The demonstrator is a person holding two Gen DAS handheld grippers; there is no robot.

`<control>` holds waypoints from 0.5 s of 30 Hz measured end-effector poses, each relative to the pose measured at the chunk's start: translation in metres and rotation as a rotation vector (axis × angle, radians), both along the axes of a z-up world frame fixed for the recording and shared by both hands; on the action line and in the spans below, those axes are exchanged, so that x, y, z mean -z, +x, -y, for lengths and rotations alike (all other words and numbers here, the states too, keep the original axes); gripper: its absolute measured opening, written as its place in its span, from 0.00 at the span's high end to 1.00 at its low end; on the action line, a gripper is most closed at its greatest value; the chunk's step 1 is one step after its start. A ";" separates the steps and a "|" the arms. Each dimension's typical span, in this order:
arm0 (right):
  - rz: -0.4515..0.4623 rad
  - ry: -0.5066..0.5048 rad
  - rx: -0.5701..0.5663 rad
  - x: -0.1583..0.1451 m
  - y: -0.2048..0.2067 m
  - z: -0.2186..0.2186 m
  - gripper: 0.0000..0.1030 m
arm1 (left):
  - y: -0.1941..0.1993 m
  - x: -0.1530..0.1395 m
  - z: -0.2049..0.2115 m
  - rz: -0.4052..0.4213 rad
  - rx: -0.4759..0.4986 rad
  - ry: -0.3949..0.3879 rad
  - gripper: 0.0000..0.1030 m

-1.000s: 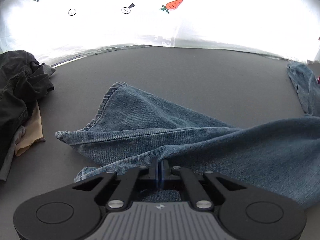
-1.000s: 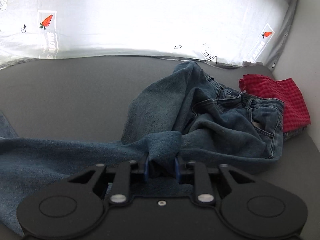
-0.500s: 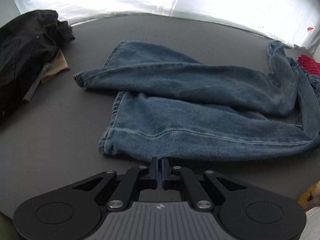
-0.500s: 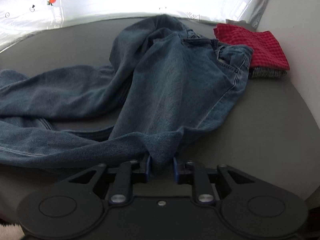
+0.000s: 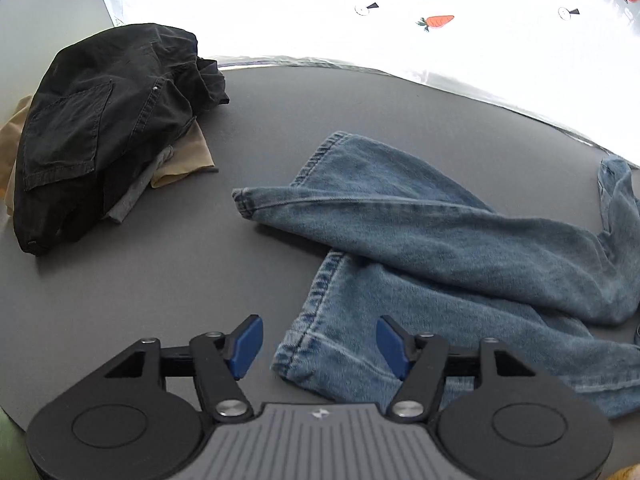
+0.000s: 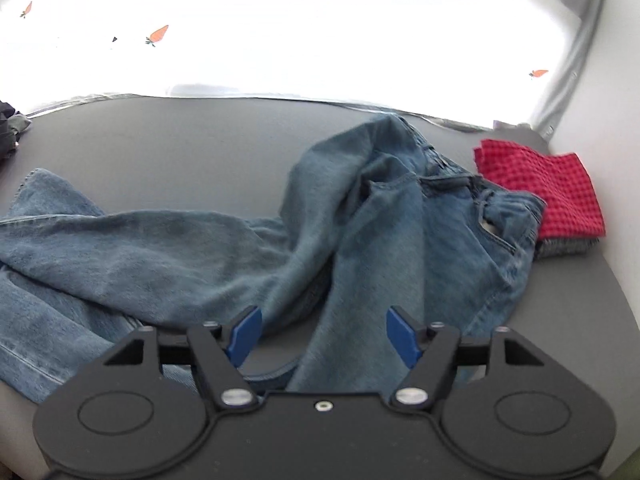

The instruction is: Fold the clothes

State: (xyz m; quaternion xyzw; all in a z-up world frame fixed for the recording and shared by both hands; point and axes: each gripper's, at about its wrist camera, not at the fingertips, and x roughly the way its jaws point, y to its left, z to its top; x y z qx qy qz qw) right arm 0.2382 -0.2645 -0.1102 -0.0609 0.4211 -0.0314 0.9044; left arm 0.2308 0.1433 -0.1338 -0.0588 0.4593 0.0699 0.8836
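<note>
- Jeans [image 5: 460,240] lay rumpled across the grey table [image 5: 160,280], one leg crossed over the other, both hems towards the left.
- Their waistband [image 6: 492,200] sat at the right end, touching a folded red checked cloth [image 6: 544,192].
- Left gripper [image 5: 319,346] hung with its blue pads [image 5: 244,344] spread wide, holding nothing, the near hem [image 5: 304,344] showing between them.
- Right gripper [image 6: 322,334] was likewise spread and empty, above the denim near the seat.
- Dark trousers [image 5: 104,128] were heaped over tan fabric [image 5: 188,160] at the far left, apart from the jeans.
</note>
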 end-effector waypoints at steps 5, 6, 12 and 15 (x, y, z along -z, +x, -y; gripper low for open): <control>0.013 0.041 -0.077 0.002 0.026 -0.049 0.26 | 0.038 0.015 -0.036 0.042 -0.121 -0.161 0.26; 0.014 0.041 -0.088 0.004 0.030 -0.056 0.26 | 0.047 0.021 -0.047 0.039 -0.163 -0.213 0.25; -0.019 -0.009 -0.102 0.027 0.066 -0.084 0.26 | 0.091 0.063 -0.106 0.008 -0.383 -0.589 0.24; -0.032 -0.022 -0.044 0.031 0.080 -0.078 0.26 | 0.106 0.075 -0.114 -0.003 -0.426 -0.697 0.26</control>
